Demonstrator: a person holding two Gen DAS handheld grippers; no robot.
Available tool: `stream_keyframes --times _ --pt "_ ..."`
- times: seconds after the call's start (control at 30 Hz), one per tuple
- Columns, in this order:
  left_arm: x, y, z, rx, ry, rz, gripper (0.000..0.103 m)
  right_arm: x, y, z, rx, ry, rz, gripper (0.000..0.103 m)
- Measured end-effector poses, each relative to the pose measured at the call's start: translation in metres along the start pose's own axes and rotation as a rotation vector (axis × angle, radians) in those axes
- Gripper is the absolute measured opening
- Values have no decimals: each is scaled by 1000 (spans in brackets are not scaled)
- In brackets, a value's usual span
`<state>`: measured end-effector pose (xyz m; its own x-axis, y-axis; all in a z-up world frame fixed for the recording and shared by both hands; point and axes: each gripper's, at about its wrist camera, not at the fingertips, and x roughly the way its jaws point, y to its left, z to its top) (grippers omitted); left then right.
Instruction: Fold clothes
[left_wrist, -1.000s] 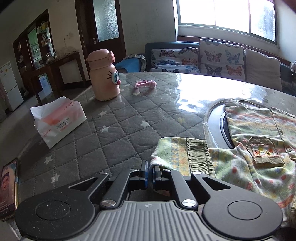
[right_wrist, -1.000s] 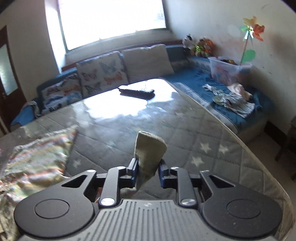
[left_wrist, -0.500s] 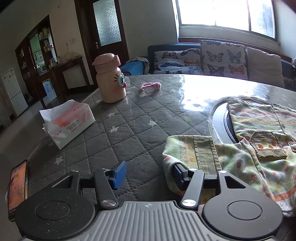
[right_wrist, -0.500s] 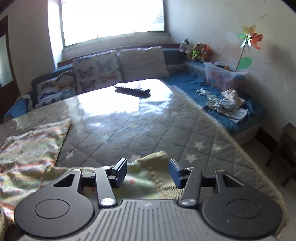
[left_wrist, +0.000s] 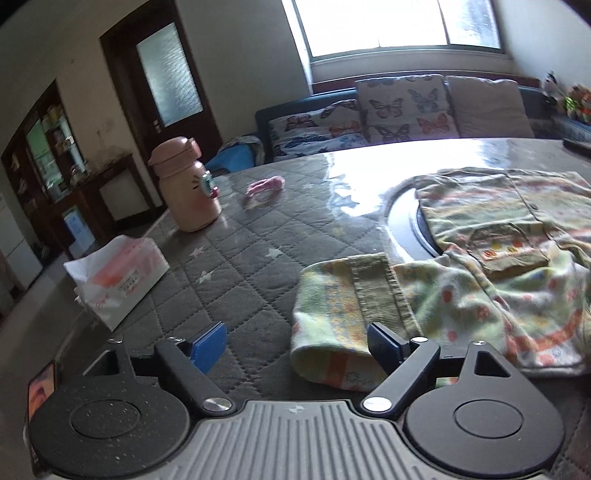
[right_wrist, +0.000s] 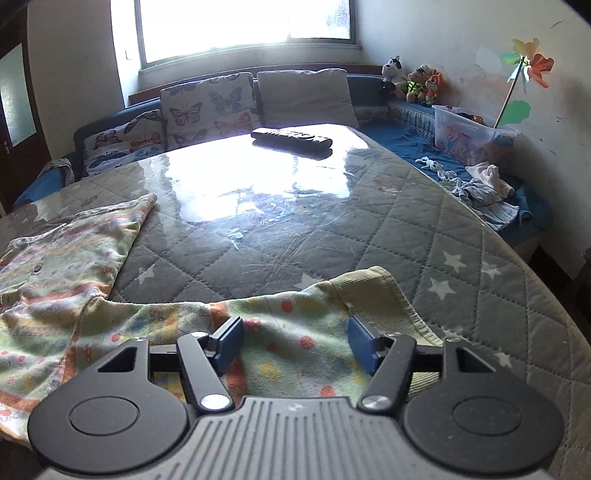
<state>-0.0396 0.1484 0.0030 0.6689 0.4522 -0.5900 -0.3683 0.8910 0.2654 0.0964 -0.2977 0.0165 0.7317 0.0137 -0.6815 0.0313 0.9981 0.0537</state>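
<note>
Spread wide, both: left claw (left_wrist: 297, 345) by one ribbed cuff (left_wrist: 380, 291), right claw (right_wrist: 295, 345) over the other sleeve (right_wrist: 295, 325), gripping nothing. Patterned garment (left_wrist: 498, 236) lying on the quilted tabletop (right_wrist: 258, 236), sleeves out sideways, body flat; apparently only partly folded.

Left gripper (left_wrist: 297, 343) low over the quilted desk (left_wrist: 236, 258), jaws wide apart, gripping nothing. Garment (left_wrist: 480, 273) spread to the right, its folded cuff (left_wrist: 343, 306) just ahead of the right jaw. Farther off: tissue pack (left_wrist: 118, 280), pink bottle (left_wrist: 186, 195), pink hairband (left_wrist: 264, 186).
</note>
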Motion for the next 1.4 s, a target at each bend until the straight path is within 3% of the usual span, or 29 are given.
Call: stream_keyframes --times 0.2,0.3,0.4,0.5,0.57,0.63,0.73,0.83,1.03,1.27,1.4 --pt "2 -27 -4 147 -21 -61 97 1 2 0 0 1 1 72" --pt "10 -38 -6 199 -15 -48 97 2 3 1 3 1 3 75" --pt "17 -38 -3 203 -3 -49 89 3 4 1 -2 3 3 78" --pt "23 -33 0 197 1 -49 65 3 5 1 -2 4 1 79" --pt "26 -24 3 178 7 -40 36 3 4 2 1 4 2 79" --pt "29 -12 6 145 16 -22 15 3 4 2 4 5 3 79" --pt "34 8 12 96 30 5 6 3 3 2 7 5 4 79" --pt "38 27 17 49 43 31 6 3 3 3 13 5 7 79" --pt "18 16 13 260 12 41 10 3 2 3 19 4 8 79" --pt "-1 -7 3 320 -3 -167 11 3 3 1 22 1 9 80" --pt "7 -27 1 330 1 -216 13 3 4 1 23 1 9 80"
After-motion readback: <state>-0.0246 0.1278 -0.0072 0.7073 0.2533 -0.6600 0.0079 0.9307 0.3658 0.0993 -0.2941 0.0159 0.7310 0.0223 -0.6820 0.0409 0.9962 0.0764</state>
